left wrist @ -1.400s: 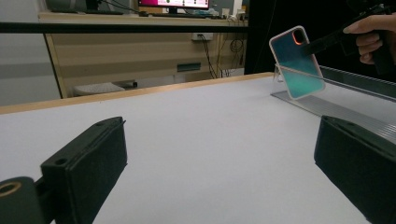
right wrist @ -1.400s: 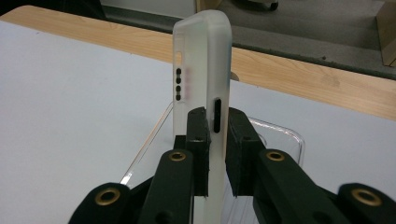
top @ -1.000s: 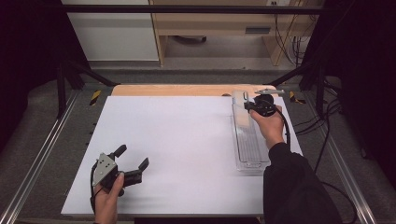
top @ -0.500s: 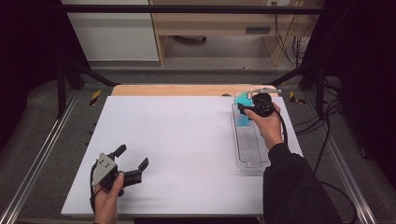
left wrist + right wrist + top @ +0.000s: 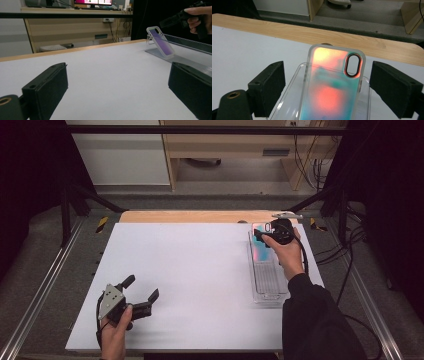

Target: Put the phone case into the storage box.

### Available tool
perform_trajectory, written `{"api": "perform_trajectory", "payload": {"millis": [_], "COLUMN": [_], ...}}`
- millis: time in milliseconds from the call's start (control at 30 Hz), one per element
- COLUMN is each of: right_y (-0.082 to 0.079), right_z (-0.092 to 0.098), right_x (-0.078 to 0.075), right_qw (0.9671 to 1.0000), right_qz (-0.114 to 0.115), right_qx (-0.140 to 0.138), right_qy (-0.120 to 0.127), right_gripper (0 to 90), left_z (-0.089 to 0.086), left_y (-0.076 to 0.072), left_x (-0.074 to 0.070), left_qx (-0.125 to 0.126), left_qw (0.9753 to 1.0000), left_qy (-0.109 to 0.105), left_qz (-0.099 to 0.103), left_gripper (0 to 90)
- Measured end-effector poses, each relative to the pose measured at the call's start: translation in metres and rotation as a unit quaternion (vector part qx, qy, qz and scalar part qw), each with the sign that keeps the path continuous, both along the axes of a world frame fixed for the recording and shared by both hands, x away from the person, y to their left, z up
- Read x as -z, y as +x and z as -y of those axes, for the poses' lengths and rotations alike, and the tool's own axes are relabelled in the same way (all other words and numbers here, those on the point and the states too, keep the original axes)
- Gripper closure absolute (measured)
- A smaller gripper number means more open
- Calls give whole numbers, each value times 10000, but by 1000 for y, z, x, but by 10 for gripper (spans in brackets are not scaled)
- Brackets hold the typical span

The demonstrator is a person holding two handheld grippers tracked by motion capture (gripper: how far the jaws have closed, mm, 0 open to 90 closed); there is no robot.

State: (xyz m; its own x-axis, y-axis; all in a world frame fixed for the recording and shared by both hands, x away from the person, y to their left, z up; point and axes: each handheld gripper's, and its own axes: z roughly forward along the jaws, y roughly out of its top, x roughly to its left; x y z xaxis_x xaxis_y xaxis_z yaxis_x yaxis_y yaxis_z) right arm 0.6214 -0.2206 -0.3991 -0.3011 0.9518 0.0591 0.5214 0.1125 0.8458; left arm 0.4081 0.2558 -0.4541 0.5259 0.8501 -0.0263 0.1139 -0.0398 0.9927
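An iridescent phone case [image 5: 332, 87] with a clear rim leans tilted against the far end of a long clear tray [image 5: 270, 290] on the right of the white mat. My right gripper [image 5: 329, 82] is open, one black jaw on each side of the case, neither touching it. In the high view the right gripper [image 5: 265, 235] hovers over the tray's far end above the case [image 5: 260, 249]. Open and holding nothing, my left gripper [image 5: 137, 295] stays low near the front left corner. The left gripper view has the case [image 5: 161, 41] and the right gripper [image 5: 180, 17] far off.
The white mat [image 5: 200, 270] covers most of the table, with a bare wooden strip [image 5: 200, 216] along its far edge. A metal tool [image 5: 287, 215] lies just beyond the tray. Metal rails run down both sides, and cables [image 5: 345, 270] hang at the right.
The right gripper has drawn back a little from the tray's far end, so the coloured case now shows leaning there. The left gripper has not moved.
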Motion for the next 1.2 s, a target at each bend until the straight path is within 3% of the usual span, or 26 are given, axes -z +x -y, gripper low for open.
{"api": "perform_trajectory", "payload": {"millis": [367, 800, 1200], "right_y": [-1, -3, -5], "right_z": [1, -3, -6], "right_x": [-2, -5, -9], "right_qw": [10000, 9986, 9975], "right_qz": [-49, -370, -462], "right_qx": [41, 101, 104], "right_qy": [72, 364, 517], "right_gripper": [102, 59, 57], "left_z": [0, 0, 0], "left_y": [0, 0, 0], "left_x": [0, 0, 0], "left_qx": [3, 3, 5], "left_qw": [10000, 10000, 10000], "left_qy": [4, 12, 12], "left_qz": [-1, -8, -5], "left_gripper": [21, 21, 21]}}
